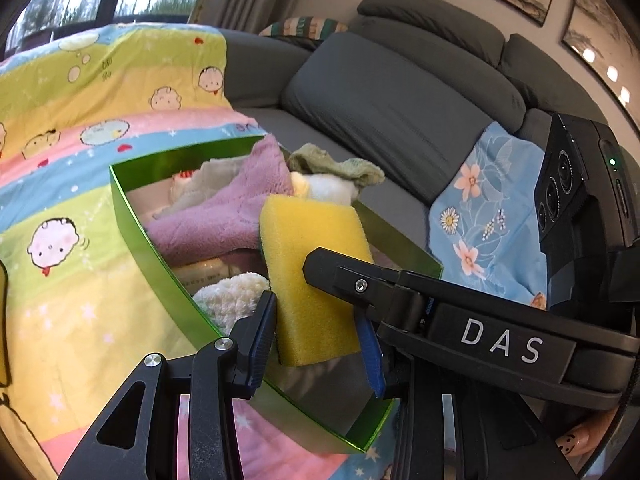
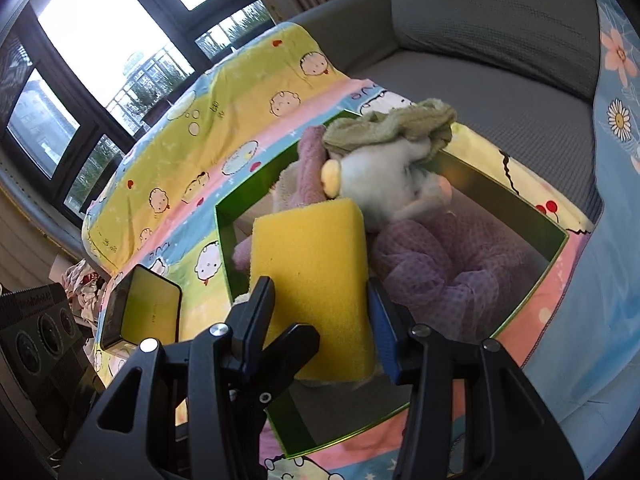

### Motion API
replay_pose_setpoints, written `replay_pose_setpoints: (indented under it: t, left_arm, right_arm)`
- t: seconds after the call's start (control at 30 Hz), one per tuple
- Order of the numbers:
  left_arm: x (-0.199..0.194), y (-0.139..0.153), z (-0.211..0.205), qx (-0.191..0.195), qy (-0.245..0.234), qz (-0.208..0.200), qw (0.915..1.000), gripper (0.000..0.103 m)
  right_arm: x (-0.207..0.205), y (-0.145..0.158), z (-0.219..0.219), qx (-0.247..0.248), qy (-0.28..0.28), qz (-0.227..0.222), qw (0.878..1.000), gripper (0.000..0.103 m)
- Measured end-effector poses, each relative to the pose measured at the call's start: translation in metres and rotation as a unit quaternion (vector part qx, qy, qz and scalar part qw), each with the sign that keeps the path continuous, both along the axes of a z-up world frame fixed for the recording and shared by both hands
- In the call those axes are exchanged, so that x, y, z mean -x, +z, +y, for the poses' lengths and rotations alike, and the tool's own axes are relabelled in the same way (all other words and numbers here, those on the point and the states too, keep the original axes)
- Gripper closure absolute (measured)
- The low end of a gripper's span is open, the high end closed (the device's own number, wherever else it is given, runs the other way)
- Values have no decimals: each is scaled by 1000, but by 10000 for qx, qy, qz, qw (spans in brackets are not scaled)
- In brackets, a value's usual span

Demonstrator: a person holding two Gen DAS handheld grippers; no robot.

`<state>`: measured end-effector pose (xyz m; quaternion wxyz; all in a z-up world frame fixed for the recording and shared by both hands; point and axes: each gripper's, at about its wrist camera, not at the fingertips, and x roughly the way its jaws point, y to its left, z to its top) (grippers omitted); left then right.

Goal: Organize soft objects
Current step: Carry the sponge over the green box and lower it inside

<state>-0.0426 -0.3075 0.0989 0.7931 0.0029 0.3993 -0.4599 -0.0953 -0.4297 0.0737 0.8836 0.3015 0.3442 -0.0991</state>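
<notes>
A yellow sponge (image 1: 316,276) stands upright over the near end of a green box (image 1: 132,220), between the blue pads of my left gripper (image 1: 316,344). The same sponge (image 2: 316,292) sits between the pads of my right gripper (image 2: 324,328). Both grippers close on it from opposite sides; the right gripper's finger (image 1: 360,280) crosses the sponge in the left wrist view. The box (image 2: 556,256) holds a purple towel (image 1: 224,212), a white plush toy (image 2: 384,184), an olive cloth (image 2: 396,124), a cream fluffy cloth (image 1: 232,296) and a purple mesh item (image 2: 432,268).
The box rests on a cartoon-print quilt (image 1: 80,200) spread over a grey sofa (image 1: 400,112). A blue floral cloth (image 1: 488,216) lies to the right on the seat. A green box lid (image 2: 144,304) lies on the quilt to the left. Windows are behind.
</notes>
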Motion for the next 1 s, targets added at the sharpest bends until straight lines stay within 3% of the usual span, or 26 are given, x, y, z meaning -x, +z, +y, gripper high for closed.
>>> replay_pose_setpoints:
  t: [0.37,0.77,0.93,1.0]
  left_arm:
    - [-7,-7,-11,-285,-36,255,9993,64]
    - [-4,-7,-21,-774,-10,24,9970,64]
    - [-1,-7,-25,-893,14,-44,9960,58]
    - [0,-6,-26,-921,57,0,9957,58]
  right_arm:
    - [-4,-10,-8,-91,-118,231,9996,56]
    - [-8,-15,-11,124,-270,482,9984,55]
    - [-11,-15,-8,243,-275,525,9979,50]
    - [-10,-14,-8,247,-303,505,9980,44]
